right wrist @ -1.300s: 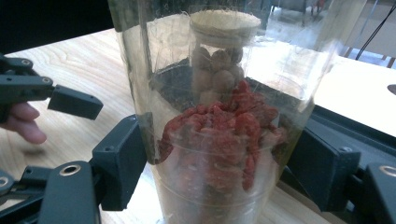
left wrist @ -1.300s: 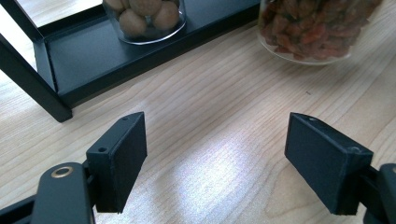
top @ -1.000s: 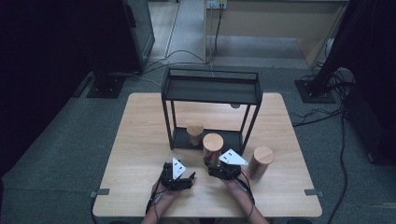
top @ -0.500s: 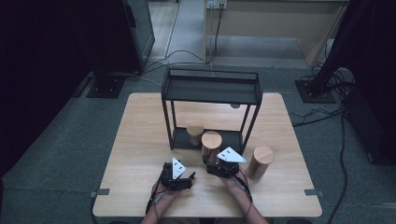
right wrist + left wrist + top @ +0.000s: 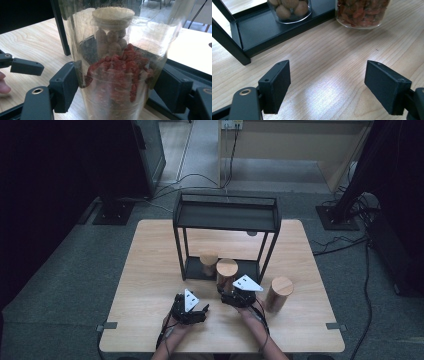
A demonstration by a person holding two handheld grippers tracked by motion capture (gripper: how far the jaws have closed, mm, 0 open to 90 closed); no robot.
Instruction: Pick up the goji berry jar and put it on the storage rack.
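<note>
A glass jar of red berries with a cork lid stands just in front of the black rack. My right gripper has a jaw on each side of it, and both pads press its glass wall. Behind it, a jar of nuts sits on the rack's lower shelf. My left gripper hovers low over bare wood with its jaws wide apart and nothing between them. The berry jar lies ahead of it to the right, the nut jar ahead to the left.
A third cork-lidded jar stands on the table to the right of my right gripper. The rack's top shelf overhangs the lower one. A left gripper jaw shows at the left of the right gripper view.
The right gripper and the berry jar have shifted slightly left and toward the rack. The left gripper has stayed where it was.
</note>
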